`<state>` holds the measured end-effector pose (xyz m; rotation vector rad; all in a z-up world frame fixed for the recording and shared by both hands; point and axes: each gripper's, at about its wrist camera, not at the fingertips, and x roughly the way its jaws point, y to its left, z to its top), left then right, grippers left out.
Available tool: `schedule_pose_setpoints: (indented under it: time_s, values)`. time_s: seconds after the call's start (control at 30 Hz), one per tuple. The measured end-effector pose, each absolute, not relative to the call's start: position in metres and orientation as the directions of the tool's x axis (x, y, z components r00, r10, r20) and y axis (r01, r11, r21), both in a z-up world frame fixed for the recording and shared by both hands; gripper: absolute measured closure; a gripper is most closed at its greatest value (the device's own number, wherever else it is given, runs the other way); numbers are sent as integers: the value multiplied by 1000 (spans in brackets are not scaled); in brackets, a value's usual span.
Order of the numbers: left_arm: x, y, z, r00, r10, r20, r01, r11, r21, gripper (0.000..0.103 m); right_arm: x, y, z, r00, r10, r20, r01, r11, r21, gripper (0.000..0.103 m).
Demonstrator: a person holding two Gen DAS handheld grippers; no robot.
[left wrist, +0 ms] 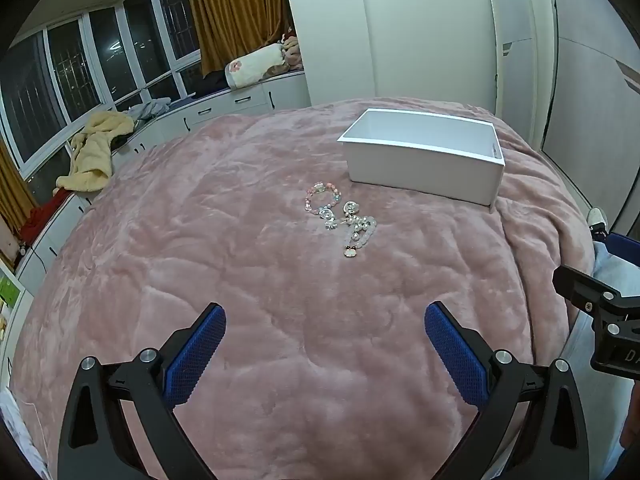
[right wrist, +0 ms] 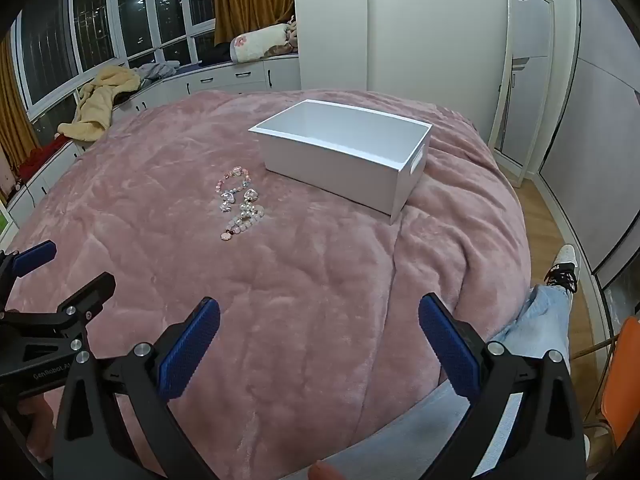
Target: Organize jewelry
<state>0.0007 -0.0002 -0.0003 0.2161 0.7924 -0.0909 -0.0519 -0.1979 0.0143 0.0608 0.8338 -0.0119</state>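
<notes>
On top of a bed covered by a fuzzy pink blanket (left wrist: 200, 240), a small heap of jewelry is lying near the middle. A pink beaded bracelet (left wrist: 322, 199) is sitting at the far left of the heap, touching a cluster of silver charms (left wrist: 331, 218). Just to the right, a pearl bracelet (left wrist: 360, 230) is trailing toward the viewer and ending in a small round pendant (left wrist: 351, 252).

Beyond the jewelry, a white box (left wrist: 424, 172) with an open top is resting on the blanket, near the heap but not touching it. A cut-out handle (right wrist: 417, 159) is showing on its right end.

Both grippers are hovering above the near part of the blanket, well apart from the jewelry. The left gripper (left wrist: 325, 344) is spreading its 2 blue-padded fingers (left wrist: 196, 356) wide and gripping nothing. The right gripper (right wrist: 319, 340) is likewise released, its fingers (right wrist: 450, 350) splayed with only blanket between them.

Along the left wall, dark windows (right wrist: 100, 28) are running above white cabinets (right wrist: 232, 78), with mustard curtains (left wrist: 236, 12), a cream garment (left wrist: 94, 152) and a floral pillow (left wrist: 254, 65) nearby. A tall mirror (right wrist: 520, 76) is leaning against the far right wall.
</notes>
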Motion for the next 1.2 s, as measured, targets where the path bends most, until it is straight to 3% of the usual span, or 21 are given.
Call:
schedule_pose_setpoints:
  time_s: [1.2]
  values:
    - [-2, 3, -2, 698, 5, -716, 158, 974, 161, 2, -50, -200, 10, 660, 15, -751, 37, 998, 52, 5]
